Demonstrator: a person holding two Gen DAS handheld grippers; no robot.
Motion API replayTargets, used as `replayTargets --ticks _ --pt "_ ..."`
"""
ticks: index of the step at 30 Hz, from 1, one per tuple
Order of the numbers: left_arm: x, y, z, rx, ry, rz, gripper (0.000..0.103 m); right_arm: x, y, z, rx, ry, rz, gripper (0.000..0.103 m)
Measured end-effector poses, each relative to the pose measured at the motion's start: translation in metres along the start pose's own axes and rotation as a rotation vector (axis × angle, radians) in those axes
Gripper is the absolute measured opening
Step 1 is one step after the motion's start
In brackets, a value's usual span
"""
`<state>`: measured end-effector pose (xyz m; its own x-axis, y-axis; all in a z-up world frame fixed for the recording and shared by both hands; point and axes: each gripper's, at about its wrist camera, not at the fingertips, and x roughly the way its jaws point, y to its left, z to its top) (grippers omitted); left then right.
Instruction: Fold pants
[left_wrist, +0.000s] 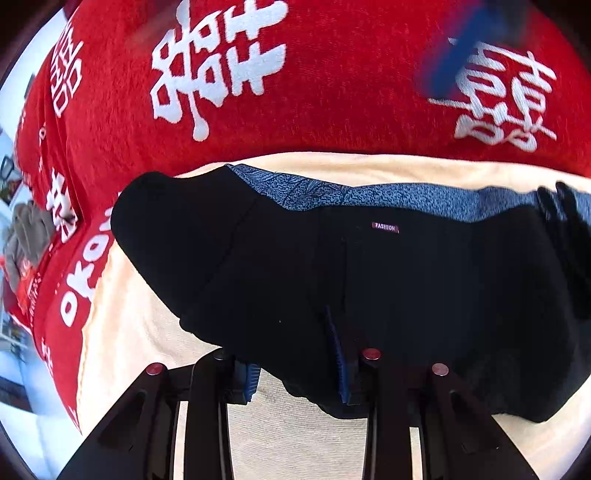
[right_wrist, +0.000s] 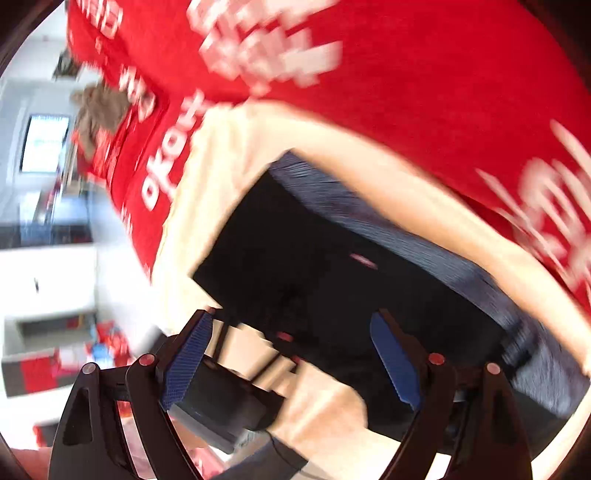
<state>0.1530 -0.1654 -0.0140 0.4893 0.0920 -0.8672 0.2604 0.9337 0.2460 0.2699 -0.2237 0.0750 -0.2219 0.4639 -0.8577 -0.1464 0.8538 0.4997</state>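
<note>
The black pants (left_wrist: 369, 280) are seen lying on a cream cloth (left_wrist: 140, 332), and a red blanket with white writing (left_wrist: 332, 85) is spread past the cloth's far edge. What carries the cloths cannot be told, so no desk can be named. A small tag that says FASHION (left_wrist: 385, 227) is sewn near the top band, and a blue patterned lining (left_wrist: 369, 195) is shown along the far edge of the pants. The long side of the pants is laid from left to right in front of the left tongs (left_wrist: 295, 376). The left tongs are closed on the near edge of the black pants, with a fold of cloth pinched between the blue pads (left_wrist: 341, 369). The right tongs (right_wrist: 291, 362) are held wide open with nothing between them, above the near edge of the pants, and this view is blurred. The left tongs are the nearer ones, since the cloth is already gripped by them. A grip by the right tongs further along the same near edge is likely needed next, so the pants can be lifted and folded over.
</note>
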Motion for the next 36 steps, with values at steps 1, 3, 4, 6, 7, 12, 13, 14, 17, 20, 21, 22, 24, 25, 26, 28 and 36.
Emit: replayTargets --ticks 1,3,4,6,7,12,13,14,17,20,21,22,24,25,26,28,36 --pt "0.0 -0.001 0.001 0.004 -0.002 0.0 0.033 0.009 0.012 0.011 -0.034 0.041 -0.001 0.09" --pt "-0.001 -0.004 0.004 0.008 -0.004 0.001 0.033 0.026 0.037 0.032 -0.098 0.098 -0.002 0.09" --pt "-0.001 -0.005 0.004 0.01 -0.005 0.003 0.033 0.038 0.047 0.041 -0.12 0.133 -0.014 0.09" --pt "-0.002 -0.006 0.006 0.014 -0.008 0.007 0.033 0.063 0.063 0.051 -0.157 0.21 -0.042 0.09" --pt "-0.003 0.001 0.001 0.015 -0.009 0.008 0.033 0.077 0.068 0.056 -0.171 0.25 -0.069 0.09" --pt "-0.005 -0.001 -0.003 0.016 0.005 0.008 0.034 0.117 0.063 0.057 -0.208 0.36 -0.164 0.034" --pt "-0.009 -0.004 -0.003 0.013 0.009 0.004 0.034 0.114 0.058 0.055 -0.204 0.343 -0.181 0.021" --pt "-0.013 -0.005 -0.003 0.015 -0.006 0.0 0.034 0.113 0.059 0.06 -0.207 0.322 -0.175 0.018" --pt "-0.029 -0.013 0.003 0.037 -0.047 -0.008 0.034 0.083 0.05 0.045 -0.217 0.227 -0.131 0.018" --pt "-0.052 -0.019 0.014 0.025 -0.084 -0.042 0.034 0.05 0.037 0.03 -0.183 0.133 -0.037 0.017" --pt "-0.063 -0.022 0.019 0.026 -0.102 -0.053 0.034 0.039 0.032 0.024 -0.168 0.102 -0.006 0.018" --pt "-0.073 -0.027 0.022 0.036 -0.12 -0.06 0.034 0.026 0.026 0.018 -0.153 0.066 0.028 0.018" --pt "-0.095 -0.037 0.026 0.059 -0.158 -0.075 0.034 0.001 0.013 0.002 -0.122 -0.001 0.094 0.018" --pt "-0.105 -0.044 0.028 0.072 -0.177 -0.087 0.034 -0.012 0.006 -0.009 -0.108 -0.038 0.126 0.018" --pt "-0.112 -0.048 0.031 0.082 -0.192 -0.102 0.034 -0.023 -0.001 -0.018 -0.098 -0.069 0.149 0.018" --pt "-0.132 -0.061 0.037 0.101 -0.219 -0.132 0.034 -0.053 -0.017 -0.041 -0.081 -0.14 0.192 0.018" --pt "-0.202 -0.157 0.058 0.241 -0.295 -0.257 0.034 -0.145 -0.112 -0.158 0.058 -0.412 0.318 0.019"
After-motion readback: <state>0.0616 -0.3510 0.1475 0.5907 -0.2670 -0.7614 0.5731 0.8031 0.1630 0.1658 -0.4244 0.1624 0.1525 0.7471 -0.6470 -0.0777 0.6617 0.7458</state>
